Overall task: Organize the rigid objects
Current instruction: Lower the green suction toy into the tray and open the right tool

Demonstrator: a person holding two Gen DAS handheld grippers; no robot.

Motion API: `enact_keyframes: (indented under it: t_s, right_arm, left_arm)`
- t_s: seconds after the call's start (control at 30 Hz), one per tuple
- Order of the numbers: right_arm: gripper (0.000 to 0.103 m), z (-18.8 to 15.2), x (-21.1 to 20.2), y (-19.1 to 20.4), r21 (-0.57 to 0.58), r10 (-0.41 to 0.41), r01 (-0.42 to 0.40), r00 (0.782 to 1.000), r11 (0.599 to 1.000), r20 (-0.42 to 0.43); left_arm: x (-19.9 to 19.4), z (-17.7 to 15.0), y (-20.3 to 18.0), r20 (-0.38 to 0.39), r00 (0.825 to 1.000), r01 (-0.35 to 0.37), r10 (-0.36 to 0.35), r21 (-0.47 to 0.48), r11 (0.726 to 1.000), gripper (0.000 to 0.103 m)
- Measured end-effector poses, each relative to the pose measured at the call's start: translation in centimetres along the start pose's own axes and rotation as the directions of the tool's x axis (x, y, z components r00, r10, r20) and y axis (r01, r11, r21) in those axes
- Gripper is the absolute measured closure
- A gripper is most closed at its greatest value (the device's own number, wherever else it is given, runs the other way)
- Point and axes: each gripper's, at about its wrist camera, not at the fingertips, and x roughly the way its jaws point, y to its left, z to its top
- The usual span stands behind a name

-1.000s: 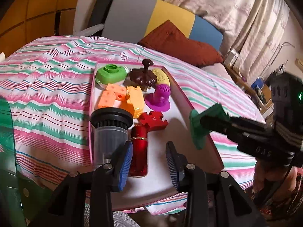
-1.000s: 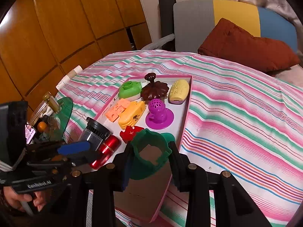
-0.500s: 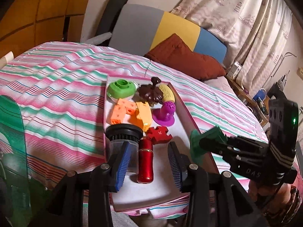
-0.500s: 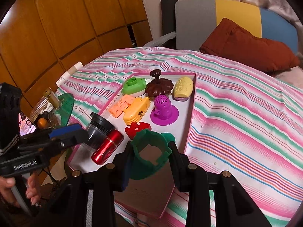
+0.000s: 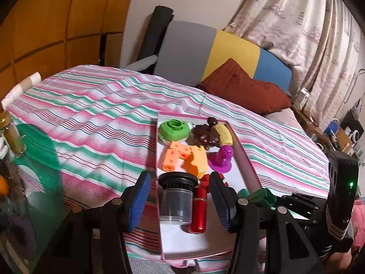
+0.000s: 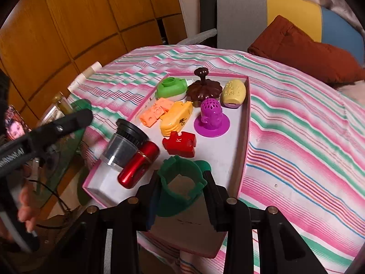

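Left wrist view: left claw (image 5: 180, 199) spread wide, empty, level above tray (image 5: 247, 159) near end, straddling black-capped jar (image 5: 176, 199).
Right wrist view: right claw (image 6: 181, 188) clamped on green cup-shaped piece (image 6: 181, 181), held over tray (image 6: 241, 146) near end.

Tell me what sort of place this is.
Likely a bedroom or living room at home: a striped cloth over the surface holding the toy tray, a cushion, curtains and wood panels.

Left hand-held gripper (image 5: 180, 202) has backed up and away from the tray (image 5: 247, 159); its jaws are wider apart now, and the black-capped jar (image 5: 176, 196) and red cylinder (image 5: 199, 207) sit farther off.
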Motion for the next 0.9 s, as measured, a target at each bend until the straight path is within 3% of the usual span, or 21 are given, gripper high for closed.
enact_keyframes:
  t_s: [0.17,0.53,0.63,0.7,0.9]
  right_arm:
    - [0.067,0.6,0.5,-0.4,-0.001,-0.088,0.088,0.996,0.996,0.002]
    - [0.065,0.9,1.3,-0.4,0.022,-0.060,0.060,0.998,0.998,-0.003]
    - [0.060,0.8,1.1,-0.2,0.021,-0.043,0.043,0.999,0.999,-0.004]
    - [0.051,0.7,0.5,0.2,0.018,-0.036,0.036,0.999,0.999,0.005]
    - [0.051,0.6,-0.8,1.1,-0.002,-0.059,0.059,0.998,0.998,0.019]
  left_arm:
    - [-0.6,0.2,0.2,0.029,0.997,-0.075,0.075,0.000,0.997,0.049]
    - [-0.4,0.3,-0.4,0.017,0.992,-0.124,0.124,0.047,0.991,0.049]
    - [-0.4,0.3,-0.5,0.019,0.992,-0.129,0.128,0.048,0.991,0.049]
    - [-0.4,0.3,-0.5,0.017,0.991,-0.136,0.135,0.048,0.990,0.049]
    - [-0.6,0.4,-0.5,0.020,0.990,-0.139,0.139,0.031,0.990,0.049]
